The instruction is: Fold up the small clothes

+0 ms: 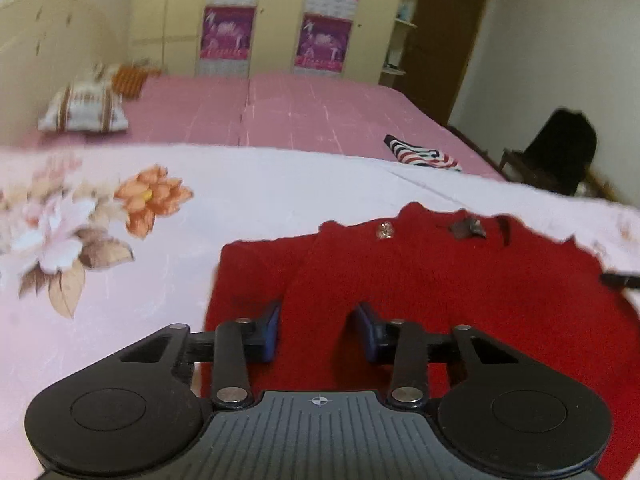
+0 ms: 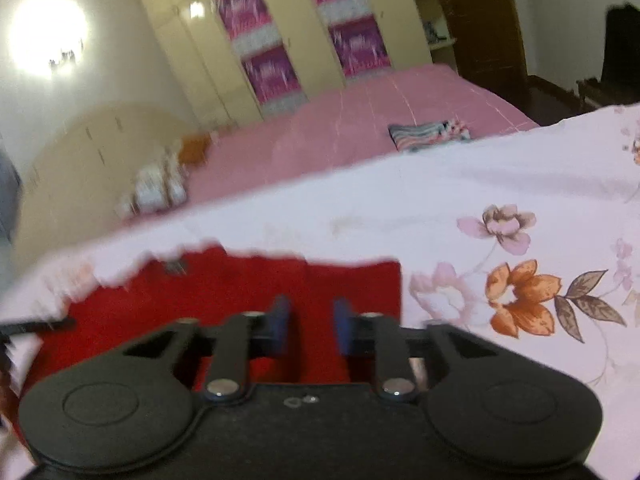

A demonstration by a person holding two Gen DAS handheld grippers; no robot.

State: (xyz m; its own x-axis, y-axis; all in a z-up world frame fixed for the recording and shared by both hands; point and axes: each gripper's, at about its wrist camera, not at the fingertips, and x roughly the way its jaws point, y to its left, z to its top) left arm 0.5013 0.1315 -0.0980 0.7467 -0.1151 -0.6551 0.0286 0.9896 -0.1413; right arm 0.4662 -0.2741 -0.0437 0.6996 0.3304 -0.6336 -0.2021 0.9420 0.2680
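Observation:
A small red garment point(image 1: 440, 280) lies flat on a white floral sheet point(image 1: 240, 208), with a silver button and a dark tag near its far edge. My left gripper point(image 1: 318, 330) hovers over the garment's near left part, jaws open with red cloth showing between them. In the right wrist view, the same red garment point(image 2: 240, 280) lies under my right gripper point(image 2: 310, 324), which is open over its right part near the straight right edge. The tip of the other gripper shows at the left edge point(image 2: 36, 326).
A pink bed cover point(image 1: 300, 116) lies beyond the floral sheet. A folded striped cloth point(image 1: 422, 154) rests on it at the right, pillows point(image 1: 86, 106) at the far left. Wardrobes stand behind, and a dark chair point(image 1: 560, 156) is at the right.

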